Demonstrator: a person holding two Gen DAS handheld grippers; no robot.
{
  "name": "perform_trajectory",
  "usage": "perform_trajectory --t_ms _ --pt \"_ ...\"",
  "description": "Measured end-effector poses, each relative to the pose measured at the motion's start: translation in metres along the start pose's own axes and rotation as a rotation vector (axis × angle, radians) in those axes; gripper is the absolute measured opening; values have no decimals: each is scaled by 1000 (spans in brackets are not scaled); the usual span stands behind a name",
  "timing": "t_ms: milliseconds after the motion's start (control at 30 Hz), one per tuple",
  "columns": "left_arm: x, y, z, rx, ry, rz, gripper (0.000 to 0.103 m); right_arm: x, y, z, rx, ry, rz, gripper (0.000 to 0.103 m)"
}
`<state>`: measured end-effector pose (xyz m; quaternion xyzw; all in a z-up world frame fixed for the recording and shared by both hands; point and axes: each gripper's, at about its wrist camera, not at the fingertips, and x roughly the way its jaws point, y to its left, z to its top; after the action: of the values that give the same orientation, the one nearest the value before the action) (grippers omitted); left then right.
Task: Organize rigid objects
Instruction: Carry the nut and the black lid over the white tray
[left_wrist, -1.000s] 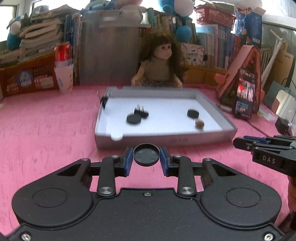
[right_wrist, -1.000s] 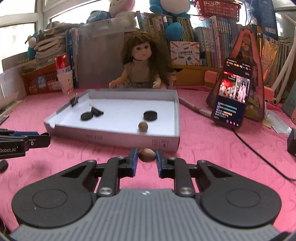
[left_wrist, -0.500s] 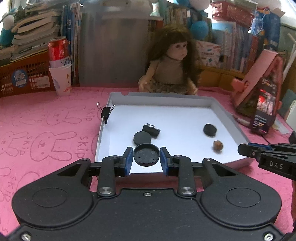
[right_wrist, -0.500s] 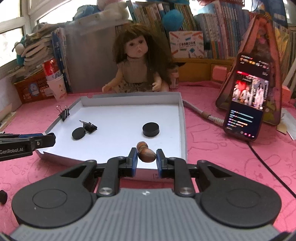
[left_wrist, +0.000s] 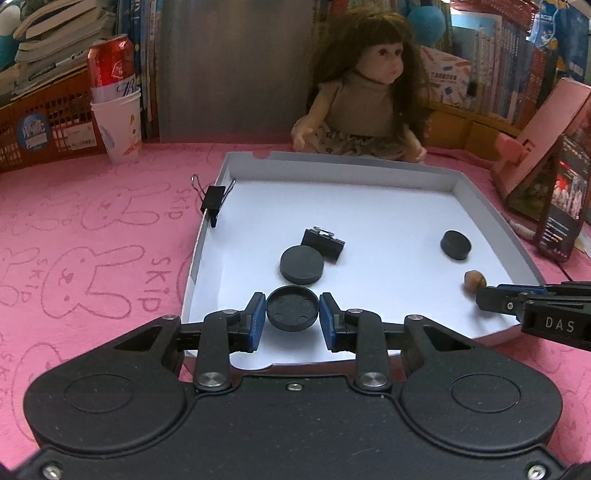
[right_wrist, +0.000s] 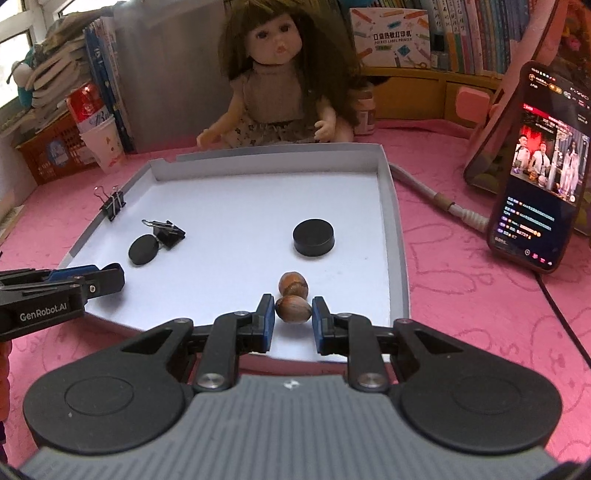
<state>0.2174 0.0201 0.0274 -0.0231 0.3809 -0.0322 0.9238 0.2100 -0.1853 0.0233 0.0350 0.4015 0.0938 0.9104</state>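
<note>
Pink cloth bears a white tray (left_wrist: 491, 221); over its near edge, left gripper (left_wrist: 292, 314) clamps a black cap (left_wrist: 292, 308), right gripper (right_wrist: 293, 314) a hazelnut (right_wrist: 293, 311).

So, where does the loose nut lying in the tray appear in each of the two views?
Left wrist view: the loose nut lies low at the right, just beyond the right gripper's fingers.
Right wrist view: the same nut sits near the centre, just behind the held nut.
Shared landmark: the thick black disc.
</note>
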Motion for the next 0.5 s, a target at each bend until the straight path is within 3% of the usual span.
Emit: perform_trajectory --t_ms 500 --pt "19 4 8 -8 -7 23 29 16 -10 14 22 -12 -39 26"
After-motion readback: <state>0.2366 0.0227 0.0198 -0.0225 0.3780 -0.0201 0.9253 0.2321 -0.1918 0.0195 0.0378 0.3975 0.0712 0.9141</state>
